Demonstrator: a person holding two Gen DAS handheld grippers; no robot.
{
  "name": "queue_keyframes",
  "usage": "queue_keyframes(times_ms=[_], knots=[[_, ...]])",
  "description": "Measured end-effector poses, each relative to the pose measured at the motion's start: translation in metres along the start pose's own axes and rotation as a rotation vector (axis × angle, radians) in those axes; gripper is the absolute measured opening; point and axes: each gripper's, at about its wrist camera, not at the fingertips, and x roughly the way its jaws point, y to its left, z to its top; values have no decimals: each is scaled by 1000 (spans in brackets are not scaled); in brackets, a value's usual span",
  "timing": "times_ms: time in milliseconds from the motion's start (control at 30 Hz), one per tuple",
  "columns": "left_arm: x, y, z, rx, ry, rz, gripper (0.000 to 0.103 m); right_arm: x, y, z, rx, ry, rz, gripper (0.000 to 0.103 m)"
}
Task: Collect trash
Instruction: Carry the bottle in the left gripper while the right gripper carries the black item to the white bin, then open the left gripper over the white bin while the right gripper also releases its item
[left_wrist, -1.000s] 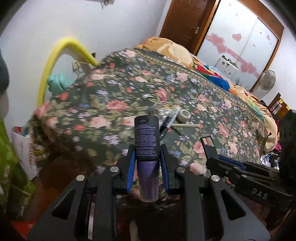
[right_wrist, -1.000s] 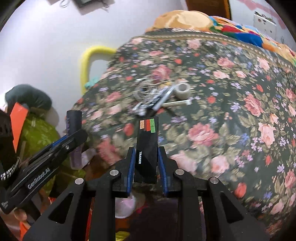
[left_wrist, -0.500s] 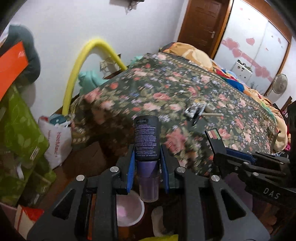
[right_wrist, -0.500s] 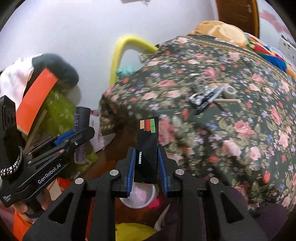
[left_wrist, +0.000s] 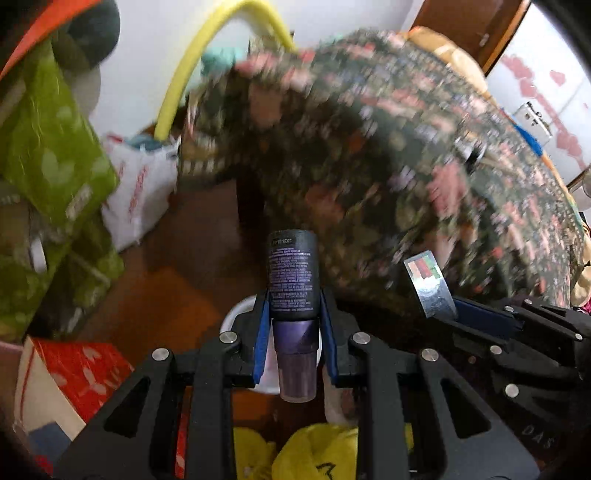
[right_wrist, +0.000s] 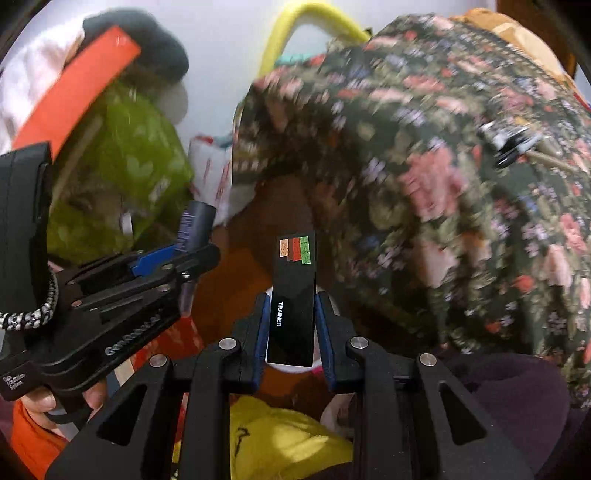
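Note:
My left gripper (left_wrist: 293, 314) is shut on a dark tube with a purple cap (left_wrist: 293, 280), held upright between the blue pads. It also shows in the right wrist view (right_wrist: 194, 229). My right gripper (right_wrist: 291, 317) is shut on a flat black box marked TRAINER (right_wrist: 293, 295); the box shows in the left wrist view (left_wrist: 428, 284). Both grippers hang over the floor beside the bed, above a yellow bag (right_wrist: 280, 439) and a white bowl (left_wrist: 238, 314). More trash (right_wrist: 513, 138) lies on the floral bedspread (right_wrist: 461, 147), blurred.
Green bags (left_wrist: 51, 155) and a white plastic bag (left_wrist: 136, 184) stand at the left by the wall. A yellow curved tube (left_wrist: 207, 55) rises behind the bed corner. A red box (left_wrist: 81, 373) lies low left. Brown floor (left_wrist: 177, 295) lies between them.
Both grippers have swung away from the bed top and tilted down toward the floor with their items still held. The yellow bag has come into view below.

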Motion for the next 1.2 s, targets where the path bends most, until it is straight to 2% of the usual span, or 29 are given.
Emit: queue_keyframes(times_ms=[200,300,467,633,767,933,1200], knots=[[37,12,-11,-40,128,-10,25,33,-4,-3,18,103,25,23],[52,16,-18,-50,180,-5,25,41,-8,1,41,127,44,23],[55,22,-21,-73,169,0,25,53,-2,1,14,168,55,24],[57,35,-20,-115,173,27,26,62,4,0,-11,200,15,29],[51,37,-18,-122,153,35,26,55,4,2,-9,173,29,29],[29,30,-11,-94,88,47,26,39,1,4,2,100,15,31],[-17,15,5,-64,-46,56,26,-17,1,9,-30,-78,-37,31]])
